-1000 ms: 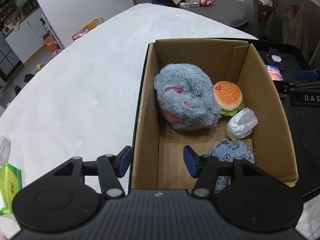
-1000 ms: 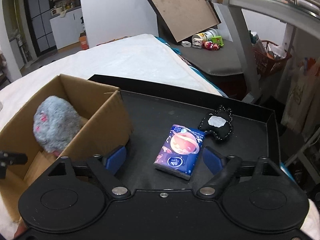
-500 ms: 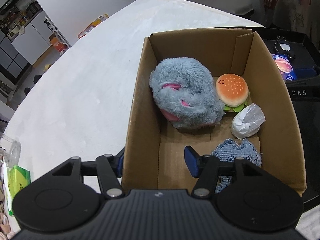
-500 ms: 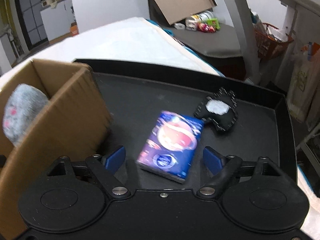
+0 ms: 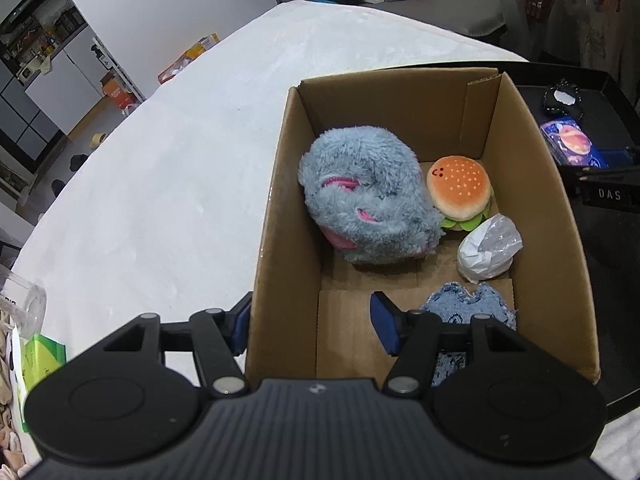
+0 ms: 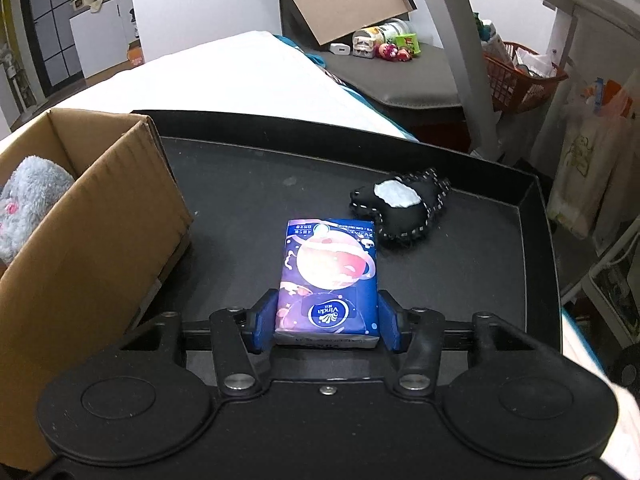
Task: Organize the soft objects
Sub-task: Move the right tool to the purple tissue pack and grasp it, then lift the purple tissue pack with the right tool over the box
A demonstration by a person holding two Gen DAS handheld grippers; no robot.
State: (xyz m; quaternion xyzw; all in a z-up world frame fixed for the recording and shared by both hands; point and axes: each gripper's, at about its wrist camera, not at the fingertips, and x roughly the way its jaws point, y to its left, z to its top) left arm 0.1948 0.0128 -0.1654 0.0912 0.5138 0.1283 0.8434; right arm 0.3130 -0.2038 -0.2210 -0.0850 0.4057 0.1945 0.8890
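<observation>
My right gripper (image 6: 326,322) is shut on a purple tissue pack (image 6: 330,270) lying on the black tray (image 6: 500,280). A black stitched soft toy (image 6: 400,204) lies just beyond the pack. The cardboard box (image 5: 276,220) holds a grey plush (image 5: 368,200), a burger plush (image 5: 458,188), a white plastic-wrapped lump (image 5: 488,248) and a blue denim piece (image 5: 468,308). My left gripper (image 5: 312,326) is open and straddles the box's left wall, one finger inside, one outside. The box also shows in the right wrist view (image 6: 92,216).
The box stands on a white table (image 5: 160,160) beside the tray. A green pack (image 5: 40,360) and a clear jar (image 5: 20,304) sit at the table's near left. A grey bench with small toys (image 6: 384,48) stands behind the tray.
My right gripper has moved forward onto the tissue pack and closed on it. My left gripper has shifted slightly, still open across the box wall.
</observation>
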